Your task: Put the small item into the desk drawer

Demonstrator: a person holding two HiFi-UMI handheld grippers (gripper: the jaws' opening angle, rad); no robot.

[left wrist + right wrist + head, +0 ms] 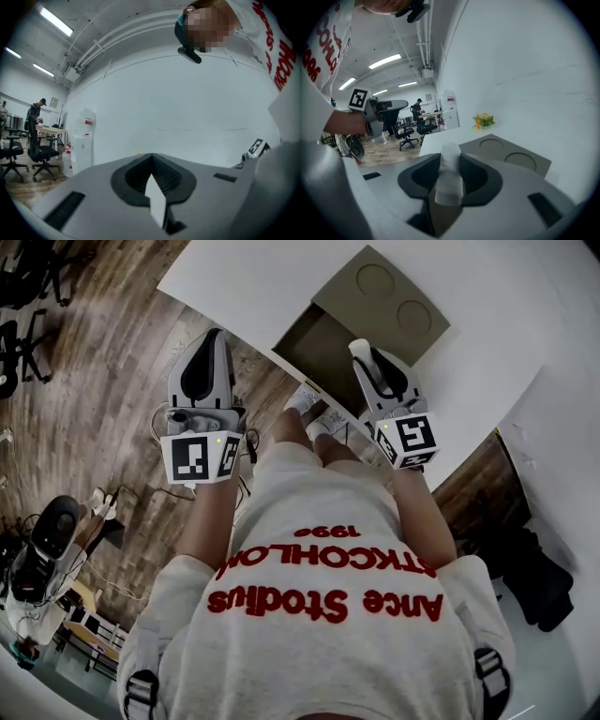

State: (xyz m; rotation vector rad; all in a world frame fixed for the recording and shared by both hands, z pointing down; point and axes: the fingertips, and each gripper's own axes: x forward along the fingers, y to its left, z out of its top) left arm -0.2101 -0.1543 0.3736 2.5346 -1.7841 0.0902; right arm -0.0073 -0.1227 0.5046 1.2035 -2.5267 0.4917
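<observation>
One step remains — the right hand-held gripper (pixel 366 352) pinches the small white roll (pixel 450 178) beside the open brown-lined desk drawer (pixel 319 348); the left hand-held gripper (pixel 157 201) is pressed together.

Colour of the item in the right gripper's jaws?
White; the small item shows best in the right gripper view.
</observation>
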